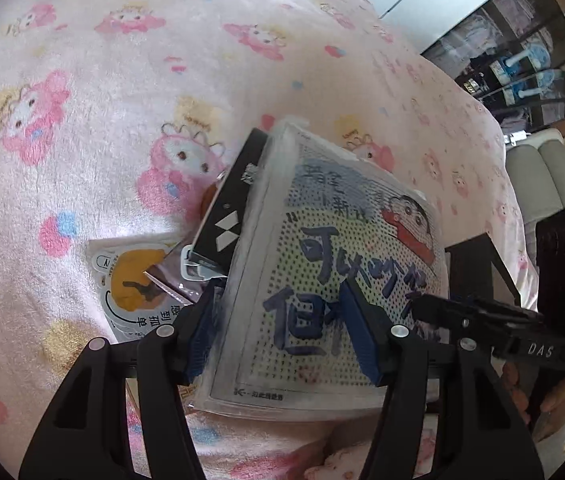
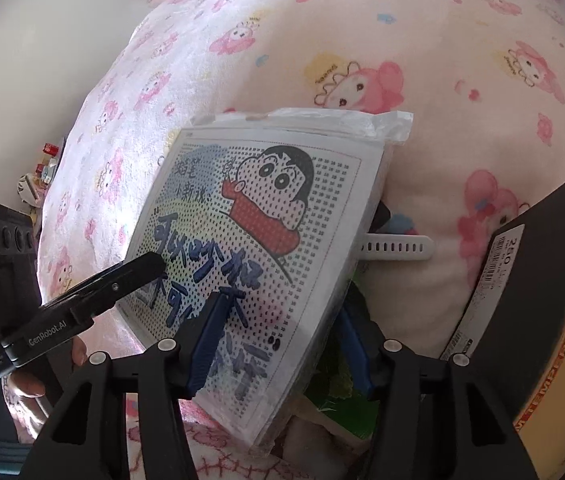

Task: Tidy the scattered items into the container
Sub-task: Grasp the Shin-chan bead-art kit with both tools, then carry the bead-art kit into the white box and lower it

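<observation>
- Where the pink cartoon-print blanket (image 1: pixel 82 80) covers the bed, a bagged bead-art kit (image 1: pixel 334 264) stands tilted on it.
- Left hand-held gripper (image 1: pixel 278 332) clamps the kit's lower edge; right hand-held gripper (image 2: pixel 278 344) straddles the same kit, pads against both faces.
- Black box (image 2: pixel 538 280) sits at the right; a white strap (image 2: pixel 398 249) pokes out behind the kit.
- Bare blanket lies open beyond; a grey wall (image 2: pixel 42 40) edges the bed's left.

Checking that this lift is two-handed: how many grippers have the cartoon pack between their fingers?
2. The left gripper straddles one lower edge of the cartoon pack, and the right gripper straddles the opposite edge. Each also shows in the other's view, so none is hidden.
</observation>
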`<state>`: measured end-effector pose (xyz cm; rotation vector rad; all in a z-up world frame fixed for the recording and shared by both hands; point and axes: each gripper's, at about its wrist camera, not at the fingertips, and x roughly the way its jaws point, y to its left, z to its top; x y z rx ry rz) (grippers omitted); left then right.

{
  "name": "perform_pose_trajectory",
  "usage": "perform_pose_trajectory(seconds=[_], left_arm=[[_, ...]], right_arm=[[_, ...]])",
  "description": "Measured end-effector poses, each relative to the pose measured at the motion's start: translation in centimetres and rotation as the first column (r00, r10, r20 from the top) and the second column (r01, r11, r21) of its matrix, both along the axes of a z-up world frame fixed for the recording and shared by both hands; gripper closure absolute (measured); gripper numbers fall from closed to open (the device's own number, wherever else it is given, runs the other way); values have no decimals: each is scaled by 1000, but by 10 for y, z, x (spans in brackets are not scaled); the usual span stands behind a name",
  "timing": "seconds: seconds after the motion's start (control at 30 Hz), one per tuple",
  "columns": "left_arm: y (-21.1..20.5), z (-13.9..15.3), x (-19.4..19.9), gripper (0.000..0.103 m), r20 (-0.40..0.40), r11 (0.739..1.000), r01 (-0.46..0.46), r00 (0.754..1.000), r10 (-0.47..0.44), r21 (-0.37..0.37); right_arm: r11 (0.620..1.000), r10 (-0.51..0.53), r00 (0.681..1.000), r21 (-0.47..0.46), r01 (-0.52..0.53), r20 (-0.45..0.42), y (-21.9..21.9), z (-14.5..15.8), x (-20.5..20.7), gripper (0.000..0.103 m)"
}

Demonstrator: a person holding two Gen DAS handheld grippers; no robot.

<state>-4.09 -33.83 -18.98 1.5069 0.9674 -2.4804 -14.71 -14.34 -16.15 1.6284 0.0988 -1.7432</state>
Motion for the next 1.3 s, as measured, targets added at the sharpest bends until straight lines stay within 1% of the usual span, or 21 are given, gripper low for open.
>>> perform_pose_trajectory(seconds=[0.07, 0.1, 0.13, 0.2, 0.3, 0.37, 0.43, 0.5, 0.6, 0.7, 0.77, 0.8, 0.87, 0.93, 1.0, 1.1, 1.2, 1.27, 1.3], left_arm=[[8, 25, 5, 44, -39, 1000, 26, 999, -26, 0], [13, 38, 7, 45, -64, 999, 37, 997, -37, 4], [19, 53, 9, 47, -87, 999, 49, 995, -49, -8], [37, 83, 10, 52, -128, 995, 90, 987, -96, -53], [73, 120, 5, 53, -167, 979, 164, 969, -183, -121], [108, 133, -2, 53, -183, 965, 221, 952, -245, -140], [145, 137, -11, 53, -185, 947, 288, 932, -312, -146], [179, 134, -23, 53, -171, 924, 355, 911, -376, -141], [236, 119, -40, 53, -107, 886, 449, 881, -461, -117], [288, 97, -49, 53, -39, 837, 534, 840, -541, -117], [313, 80, -52, 53, 13, 813, 572, 819, -574, -108], [321, 71, -55, 52, 40, 806, 584, 811, -583, -99], [328, 55, -62, 51, 82, 798, 598, 802, -592, -77], [328, 46, -64, 50, 105, 802, 596, 800, -590, -34], [320, 39, -66, 50, 118, 812, 584, 806, -580, 6], [312, 28, -68, 50, 141, 822, 569, 812, -567, 24], [314, 14, -67, 51, 183, 816, 578, 802, -569, 6], [317, 11, -66, 51, 207, 806, 591, 792, -575, -22], [318, 11, -66, 51, 213, 804, 594, 790, -574, -35]], right_arm=[[998, -21, 1000, -54, 19, -22, 12, 21, -1, 53], [996, -30, 999, -85, 27, -32, 20, 34, -2, 53], [993, -38, 998, -116, 32, -43, 29, 47, -1, 54], [986, -50, 995, -163, 35, -89, 54, 69, 5, 54], [977, -83, 986, -207, 52, -144, 97, 97, 16, 54], [972, -120, 980, -221, 82, -160, 134, 107, 22, 54], [965, -172, 971, -225, 133, -166, 172, 113, 23, 54], [960, -220, 958, -214, 180, -183, 228, 123, 34, 54], [954, -276, 941, -171, 245, -197, 291, 120, 38, 54], [943, -327, 930, -121, 310, -170, 348, 99, 40, 53], [935, -354, 922, -90, 343, -156, 369, 83, 40, 53], [932, -362, 919, -74, 355, -153, 378, 75, 42, 53], [929, -371, 918, -46, 368, -141, 385, 59, 42, 53], [928, -372, 919, -34, 371, -133, 391, 47, 39, 53], [930, -368, 922, -34, 366, -121, 392, 37, 34, 52], [937, -348, 929, -29, 347, -128, 385, 25, 31, 52], [951, -300, 935, 21, 310, -189, 372, 23, 28, 52], [952, -282, 935, 56, 300, -215, 365, 20, 27, 52], [951, -277, 934, 71, 300, -225, 362, 19, 26, 51]])
